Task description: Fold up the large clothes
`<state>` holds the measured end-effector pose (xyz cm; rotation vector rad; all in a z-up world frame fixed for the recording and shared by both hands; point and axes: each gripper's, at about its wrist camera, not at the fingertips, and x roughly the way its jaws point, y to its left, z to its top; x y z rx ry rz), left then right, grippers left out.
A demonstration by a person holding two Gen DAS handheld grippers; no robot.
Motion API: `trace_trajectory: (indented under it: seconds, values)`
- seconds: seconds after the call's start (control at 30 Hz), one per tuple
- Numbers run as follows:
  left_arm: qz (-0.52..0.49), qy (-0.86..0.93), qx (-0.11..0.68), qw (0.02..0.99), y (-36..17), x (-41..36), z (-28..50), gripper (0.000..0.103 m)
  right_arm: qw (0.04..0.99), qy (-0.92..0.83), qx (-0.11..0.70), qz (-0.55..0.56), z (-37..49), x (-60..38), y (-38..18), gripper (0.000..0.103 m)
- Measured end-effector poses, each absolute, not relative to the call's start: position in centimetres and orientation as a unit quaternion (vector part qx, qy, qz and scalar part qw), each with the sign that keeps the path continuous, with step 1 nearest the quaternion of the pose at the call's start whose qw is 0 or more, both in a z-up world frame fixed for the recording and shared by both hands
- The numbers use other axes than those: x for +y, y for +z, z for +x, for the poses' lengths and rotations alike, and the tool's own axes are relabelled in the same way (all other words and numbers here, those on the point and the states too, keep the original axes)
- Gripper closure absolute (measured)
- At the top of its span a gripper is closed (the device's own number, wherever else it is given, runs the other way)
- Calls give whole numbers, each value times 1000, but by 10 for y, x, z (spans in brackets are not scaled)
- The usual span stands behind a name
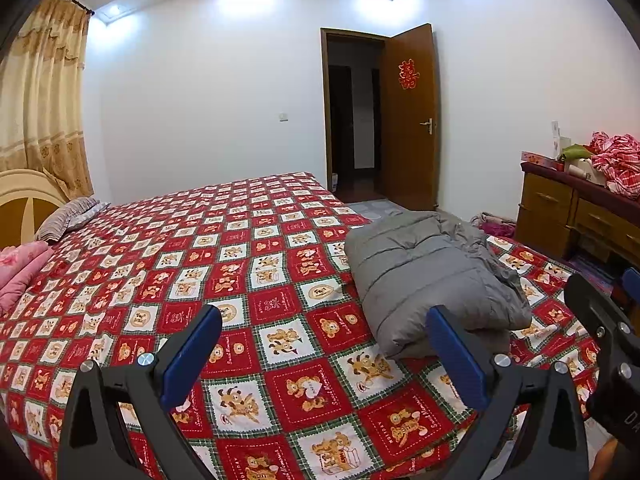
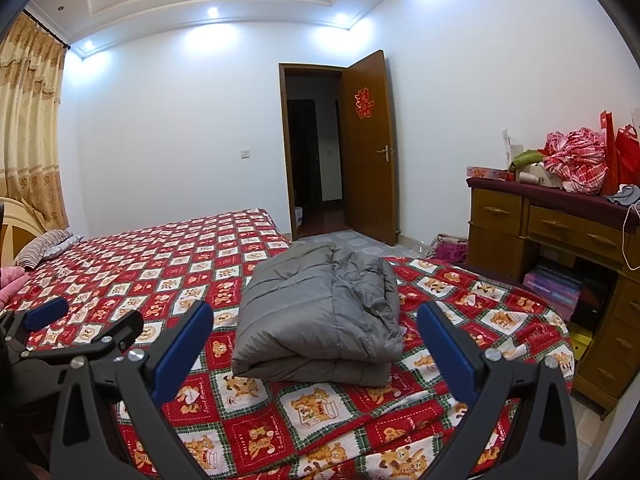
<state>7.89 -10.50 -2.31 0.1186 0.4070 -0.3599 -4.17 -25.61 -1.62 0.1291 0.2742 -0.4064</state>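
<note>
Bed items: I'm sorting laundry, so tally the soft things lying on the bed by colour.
Grey: 1, the folded padded jacket
Pink: 1, the folded bedding at the bed's head
Striped: 1, the pillow
Total: 3

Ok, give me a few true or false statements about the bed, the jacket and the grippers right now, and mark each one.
1. The grey jacket lies folded on the bed. True.
2. The left gripper is shut on the jacket. False: it is open and holds nothing.
3. The right gripper is open. True.
4. The door is closed. False: it stands open.
5. The red checked cloth lies on the bed. False: it is piled on the dresser.
</note>
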Motion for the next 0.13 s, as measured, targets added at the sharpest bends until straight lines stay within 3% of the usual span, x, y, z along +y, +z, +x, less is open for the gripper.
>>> trace_trajectory:
  seconds: [0.13]
  values:
    - [57,-169,210,961,-25,-103,84,1,968,-200,138,67,-43,-255,-17,0]
